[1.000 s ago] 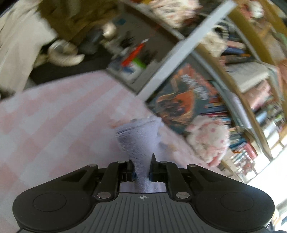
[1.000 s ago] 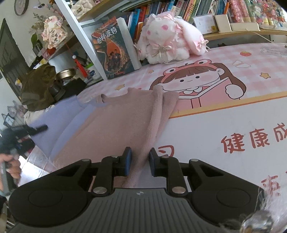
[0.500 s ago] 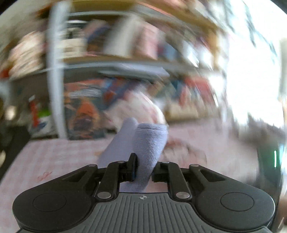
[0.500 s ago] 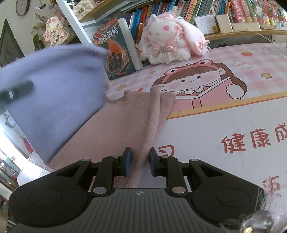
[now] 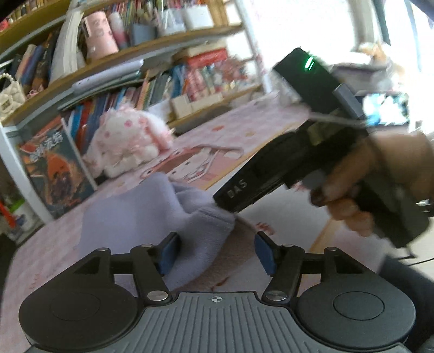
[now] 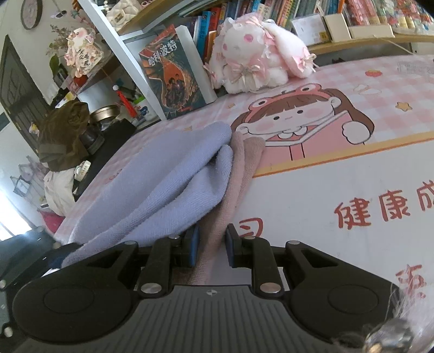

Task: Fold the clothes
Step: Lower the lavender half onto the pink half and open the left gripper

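Two garments on the bench (image 6: 339, 190): lavender sweater (image 6: 173, 176) spread over pinkish-mauve sweater (image 6: 244, 163), mauve edge showing along the lavender one's 3 o'clock side. Both at centre-left of the right wrist view, lying on the pink cartoon-print cover, near its 9 o'clock edge.

Left tongs (image 5: 217, 252) spread wide apart, gripping nothing. Lavender cuff (image 5: 200, 244) lying loose between the blue pads (image 5: 169, 252), closer to the 9 o'clock pad; contact with that pad not certain. Rest of the lavender fabric bunched toward 11 o'clock from the tongs.

Right tongs (image 6: 210, 247) nearly together, clamped on a fold of the pinkish-mauve sweater running straight up toward 12 o'clock. Lavender fabric draped just beside the 9 o'clock finger, overlapping it.

From the left wrist view, right-hand device at 2 o'clock, blurred, held by the right hand (image 5: 360, 184), its black nose touching or just above the lavender fabric; cannot tell which.

At 12 o'clock on the bench, pink-and-white plush toy (image 6: 255, 62) against the bookshelf (image 6: 352, 21). Large illustrated book (image 6: 173, 78) upright at 11 o'clock, just beside the plush. Olive-brown bundle (image 6: 65, 135) at 9 o'clock, off the bench.
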Demonstrator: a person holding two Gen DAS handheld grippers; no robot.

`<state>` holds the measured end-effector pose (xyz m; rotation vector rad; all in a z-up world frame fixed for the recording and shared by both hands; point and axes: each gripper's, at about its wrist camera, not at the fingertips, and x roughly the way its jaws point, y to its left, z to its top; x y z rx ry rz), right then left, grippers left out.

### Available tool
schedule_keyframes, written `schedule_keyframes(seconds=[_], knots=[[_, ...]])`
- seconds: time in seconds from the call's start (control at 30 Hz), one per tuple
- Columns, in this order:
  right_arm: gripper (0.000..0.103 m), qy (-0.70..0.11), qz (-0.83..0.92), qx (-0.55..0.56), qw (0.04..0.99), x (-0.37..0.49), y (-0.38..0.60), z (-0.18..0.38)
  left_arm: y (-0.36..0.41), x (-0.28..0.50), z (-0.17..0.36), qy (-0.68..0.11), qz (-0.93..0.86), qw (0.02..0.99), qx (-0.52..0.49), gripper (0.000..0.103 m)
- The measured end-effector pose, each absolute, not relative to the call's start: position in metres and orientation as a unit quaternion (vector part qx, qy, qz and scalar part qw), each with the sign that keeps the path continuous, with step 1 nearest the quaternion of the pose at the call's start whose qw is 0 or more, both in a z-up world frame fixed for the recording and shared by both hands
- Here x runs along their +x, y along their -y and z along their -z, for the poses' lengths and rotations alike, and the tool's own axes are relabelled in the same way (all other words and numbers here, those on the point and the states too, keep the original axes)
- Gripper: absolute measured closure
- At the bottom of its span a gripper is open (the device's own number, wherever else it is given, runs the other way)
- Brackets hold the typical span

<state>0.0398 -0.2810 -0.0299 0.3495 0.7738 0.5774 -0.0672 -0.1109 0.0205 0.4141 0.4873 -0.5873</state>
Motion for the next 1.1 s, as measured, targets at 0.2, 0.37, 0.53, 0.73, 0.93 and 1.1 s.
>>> schedule_keyframes(seconds=[0.2,0.37,0.53,0.73,0.93,1.1], knots=[[0.073,-0.363,-0.263,0.202,0.871,0.027,0.305,0.016,0.045,-0.059,-0.061,-0.192,0.296,0.934,0.057,0.041],[0.064,-0.345,-0.294,0.285,0.845,0.016,0.317,0.001,0.043,-0.052,-0.039,-0.206,0.276,0.938,0.041,0.060],[0.046,-0.377,-0.310,0.319,0.813,0.020,0.296,0.004,0.043,-0.046,-0.016,-0.222,0.257,0.940,0.030,0.061],[0.087,-0.338,-0.306,0.207,0.866,0.014,0.253,-0.006,0.044,-0.039,0.008,-0.238,0.237,0.942,0.016,0.061],[0.097,-0.236,-0.323,0.088,0.912,-0.005,0.240,-0.020,0.042,-0.036,0.006,-0.239,0.241,0.941,-0.001,0.056],[0.097,-0.319,-0.248,0.106,0.908,0.030,0.253,0.008,0.034,-0.043,-0.006,-0.227,0.247,0.942,-0.008,0.054]])
